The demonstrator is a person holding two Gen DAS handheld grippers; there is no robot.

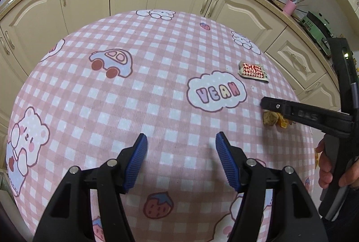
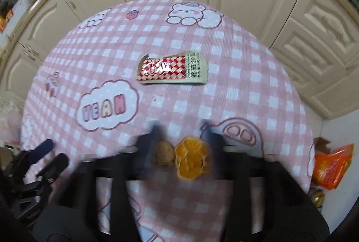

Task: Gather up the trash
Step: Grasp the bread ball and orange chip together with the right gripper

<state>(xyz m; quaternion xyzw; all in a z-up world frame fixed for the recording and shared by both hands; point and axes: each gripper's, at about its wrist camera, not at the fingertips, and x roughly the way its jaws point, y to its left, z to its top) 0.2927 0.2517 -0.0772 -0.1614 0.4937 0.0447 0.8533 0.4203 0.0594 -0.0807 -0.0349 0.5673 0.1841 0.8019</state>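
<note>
reaching for scraps on the surface

straddling orange peel (image 2: 193, 160) and brown scrap (image 2: 163, 154) with right gripper (image 2: 180, 129), jaws wide, pressing nothing. hovering left gripper (image 1: 181, 160) half-open, empty. lying farther off on checked surface (image 2: 235, 94): red wrapper (image 2: 171, 70).

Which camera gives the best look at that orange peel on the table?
The right wrist view: the orange peel lies close and whole between the right tongs. The left wrist view shows only a sliver, mostly hidden behind those tongs.
</note>
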